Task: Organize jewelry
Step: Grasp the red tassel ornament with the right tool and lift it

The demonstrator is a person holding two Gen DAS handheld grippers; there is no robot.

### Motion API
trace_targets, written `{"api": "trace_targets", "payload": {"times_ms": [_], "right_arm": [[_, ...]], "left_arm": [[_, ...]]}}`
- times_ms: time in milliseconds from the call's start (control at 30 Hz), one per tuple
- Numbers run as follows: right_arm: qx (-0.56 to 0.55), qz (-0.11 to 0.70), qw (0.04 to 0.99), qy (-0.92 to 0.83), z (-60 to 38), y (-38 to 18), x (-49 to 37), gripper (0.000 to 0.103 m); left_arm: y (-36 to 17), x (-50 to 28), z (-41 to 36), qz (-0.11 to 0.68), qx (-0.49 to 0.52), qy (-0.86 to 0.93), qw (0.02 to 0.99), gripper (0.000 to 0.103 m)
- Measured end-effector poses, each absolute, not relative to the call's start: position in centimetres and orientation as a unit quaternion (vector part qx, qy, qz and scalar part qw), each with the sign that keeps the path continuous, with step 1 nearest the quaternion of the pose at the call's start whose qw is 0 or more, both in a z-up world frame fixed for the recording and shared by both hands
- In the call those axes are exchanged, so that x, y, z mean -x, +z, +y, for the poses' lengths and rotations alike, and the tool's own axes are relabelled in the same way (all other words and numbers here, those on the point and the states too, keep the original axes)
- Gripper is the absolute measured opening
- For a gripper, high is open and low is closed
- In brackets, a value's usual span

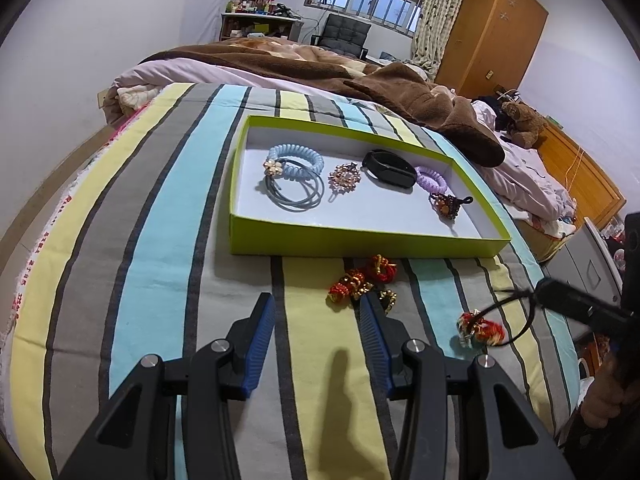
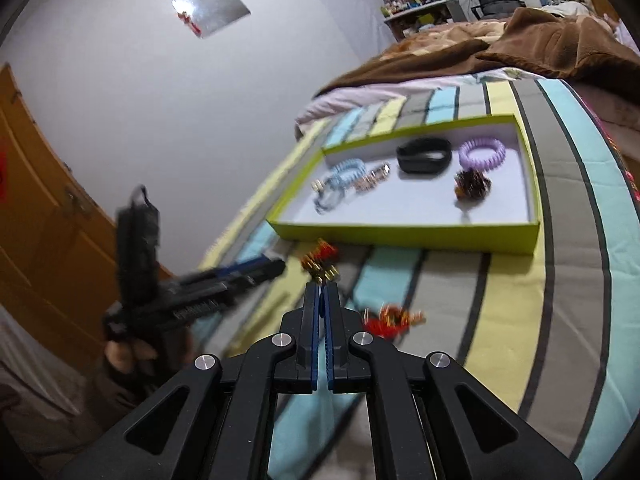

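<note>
A lime-green tray [image 1: 360, 242] [image 2: 400, 234] lies on the striped bed. In it are a blue coil hair tie [image 1: 296, 158], grey rings, a rose-gold brooch [image 1: 344, 178], a black band [image 1: 388, 168] [image 2: 424, 154], a purple coil tie [image 1: 430, 178] [image 2: 482, 154] and a brown beaded tie [image 1: 446, 204] [image 2: 472, 184]. My left gripper [image 1: 318, 304] is open and empty, low over the bed beside a red-gold hair tie cluster [image 1: 364, 278] [image 2: 320, 264]. My right gripper [image 2: 322, 290] [image 1: 538, 292] is shut on the black elastic of a red-gold hair tie [image 1: 482, 330] [image 2: 390, 318], which hangs just above the bed.
A brown blanket [image 1: 400, 84] is heaped beyond the tray. A teddy bear [image 1: 522, 118] and wooden furniture stand to the right. The bed edge drops off at the right, with a grey cabinet [image 1: 588, 264] beside it.
</note>
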State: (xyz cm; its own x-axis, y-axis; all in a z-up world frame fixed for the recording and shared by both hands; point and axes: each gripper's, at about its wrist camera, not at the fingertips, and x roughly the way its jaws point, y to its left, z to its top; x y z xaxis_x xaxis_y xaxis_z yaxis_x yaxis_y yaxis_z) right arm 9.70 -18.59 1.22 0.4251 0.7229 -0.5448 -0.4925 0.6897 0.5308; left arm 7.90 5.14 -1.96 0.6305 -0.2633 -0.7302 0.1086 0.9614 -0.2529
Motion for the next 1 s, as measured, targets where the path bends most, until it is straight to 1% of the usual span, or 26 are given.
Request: {"api": "trace_targets", "payload": {"times_ms": [100, 200, 233, 333, 433, 467, 500, 567, 600, 667, 733, 867, 1000], "right_arm": [[-0.155, 0.388, 0.831, 0.367, -18.5, 1.5, -9.8, 0.002], [-0.202, 0.391, 0.814, 0.379, -19.1, 1.2, -10.4, 0.002], [-0.198, 0.390, 0.816, 0.377, -18.9, 1.3, -10.5, 0.002], [-0.147, 0.409, 0.827, 0.356, -17.8, 0.6, -10.4, 0.002], [-0.129, 0.434, 0.815, 0.363, -17.2, -0.6, -10.2, 0.002], [-0.122, 0.438, 0.813, 0.364, -17.2, -0.7, -10.2, 0.004], [-0.111, 0.439, 0.813, 0.366, -17.1, -0.8, -10.0, 0.006], [-0.078, 0.434, 0.817, 0.370, -17.0, -0.6, -9.7, 0.019], [-0.066, 0.432, 0.823, 0.363, -17.1, -0.5, -9.6, 0.020], [-0.042, 0.421, 0.835, 0.351, -17.7, -0.1, -9.5, 0.021], [-0.027, 0.397, 0.868, 0.296, -18.9, 0.3, -9.8, 0.021], [0.004, 0.387, 0.901, 0.197, -20.2, 0.1, -10.4, 0.021], [0.021, 0.354, 0.883, 0.308, -18.1, 1.1, -8.4, 0.021]], "left_arm": [[-2.0, -7.9, 4.9, 0.418, 0.092, -0.107, 0.897, 0.046], [-2.1, -8.1, 4.7, 0.422, 0.089, -0.106, 0.896, 0.046], [-2.2, -8.2, 4.6, 0.423, 0.087, -0.106, 0.896, 0.046], [-2.0, -8.1, 4.4, 0.422, 0.084, -0.109, 0.896, 0.046], [-2.0, -8.0, 4.5, 0.422, 0.081, -0.104, 0.897, 0.046], [-2.0, -8.0, 4.5, 0.422, 0.083, -0.104, 0.897, 0.046], [-2.0, -8.0, 4.6, 0.422, 0.084, -0.103, 0.897, 0.046], [-2.0, -8.0, 4.6, 0.423, 0.082, -0.103, 0.897, 0.046], [-2.0, -8.0, 4.6, 0.422, 0.082, -0.102, 0.897, 0.046], [-2.0, -8.1, 4.6, 0.423, 0.083, -0.103, 0.897, 0.046], [-2.0, -8.1, 4.6, 0.423, 0.082, -0.101, 0.897, 0.046], [-1.9, -8.1, 4.5, 0.422, 0.081, -0.101, 0.897, 0.046], [-2.0, -8.4, 4.4, 0.424, 0.076, -0.101, 0.897, 0.046]]}}
